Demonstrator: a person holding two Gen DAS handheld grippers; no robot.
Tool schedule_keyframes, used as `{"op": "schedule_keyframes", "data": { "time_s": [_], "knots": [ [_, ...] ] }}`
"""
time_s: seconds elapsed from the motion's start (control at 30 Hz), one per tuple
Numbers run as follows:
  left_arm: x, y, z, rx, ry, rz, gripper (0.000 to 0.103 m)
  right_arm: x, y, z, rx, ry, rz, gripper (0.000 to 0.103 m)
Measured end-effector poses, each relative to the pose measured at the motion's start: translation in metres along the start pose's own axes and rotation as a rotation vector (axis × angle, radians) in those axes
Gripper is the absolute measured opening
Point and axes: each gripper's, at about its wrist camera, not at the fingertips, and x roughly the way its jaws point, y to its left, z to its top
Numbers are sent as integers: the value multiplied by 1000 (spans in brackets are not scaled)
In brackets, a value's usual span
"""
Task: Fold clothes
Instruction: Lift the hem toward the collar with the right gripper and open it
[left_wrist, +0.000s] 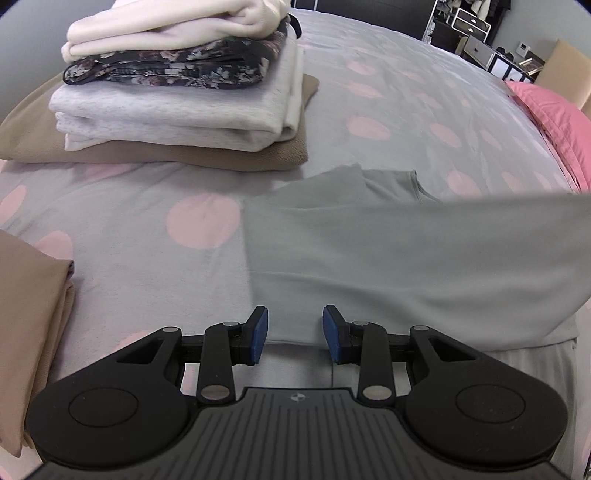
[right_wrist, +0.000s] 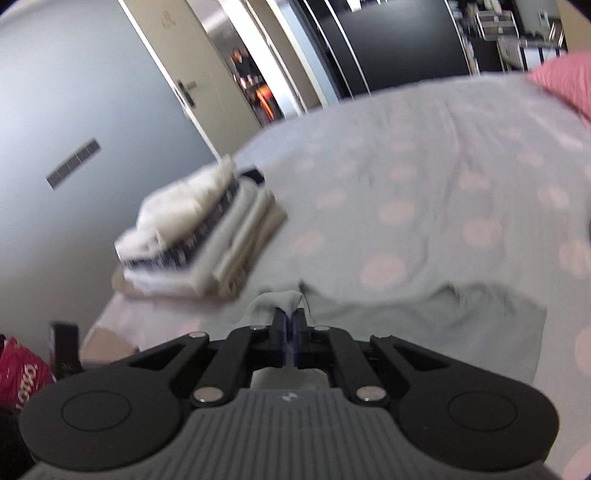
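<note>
A grey-green garment lies spread on the dotted bedspread, its neckline toward the far side. My left gripper hovers open at its near hem, blue pads apart, with the hem edge between them and nothing clamped. In the right wrist view the same garment is lifted at one edge. My right gripper is shut on a bunched fold of that cloth, which sticks up past the fingertips. This view is blurred by motion.
A stack of folded clothes stands at the far left of the bed on a tan piece. Another tan folded garment lies at the near left. A pink pillow is at the far right. A door and dark cabinets stand behind the bed.
</note>
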Motion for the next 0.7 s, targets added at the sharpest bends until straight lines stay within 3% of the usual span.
{"op": "schedule_keyframes", "data": {
  "time_s": [0.23,0.6,0.7],
  "knots": [
    [4,-6,0,28,0,0,31,-22,-32,25,71,-105,-71,4],
    [15,-17,-6,95,15,6,31,10,-123,-6,239,32,-329,4],
    [22,-24,-6,115,24,11,38,25,-137,-14,254,73,-376,4]
  ]
}}
